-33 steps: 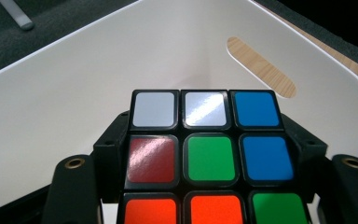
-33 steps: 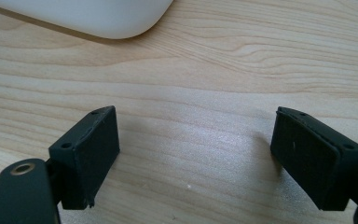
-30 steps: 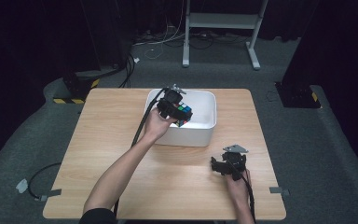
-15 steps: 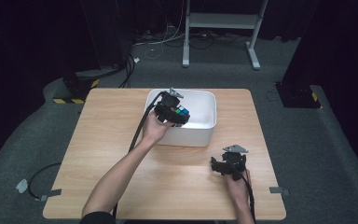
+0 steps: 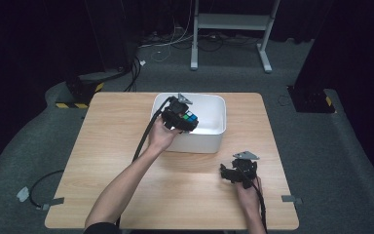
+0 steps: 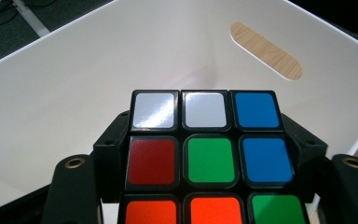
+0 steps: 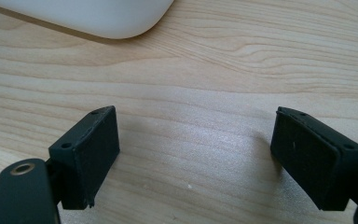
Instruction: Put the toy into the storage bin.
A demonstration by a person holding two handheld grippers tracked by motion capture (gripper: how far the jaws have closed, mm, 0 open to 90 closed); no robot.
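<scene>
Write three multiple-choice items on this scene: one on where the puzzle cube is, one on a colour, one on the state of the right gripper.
1. Where is the puzzle cube?
A. Held over the white bin
B. Lying on the table
C. On the floor

2. What colour is the centre square of the cube face seen in the left gripper view?
A. Yellow
B. Green
C. White

3. How are the fingers of the right gripper?
A. Shut on the cube
B. Shut on nothing
C. Spread apart, nothing between them

Answers: 1 A, the left gripper clamps it above the bin's inside. 2 B, green sits between red and blue. 3 C, bare wood shows between the fingers.
</scene>
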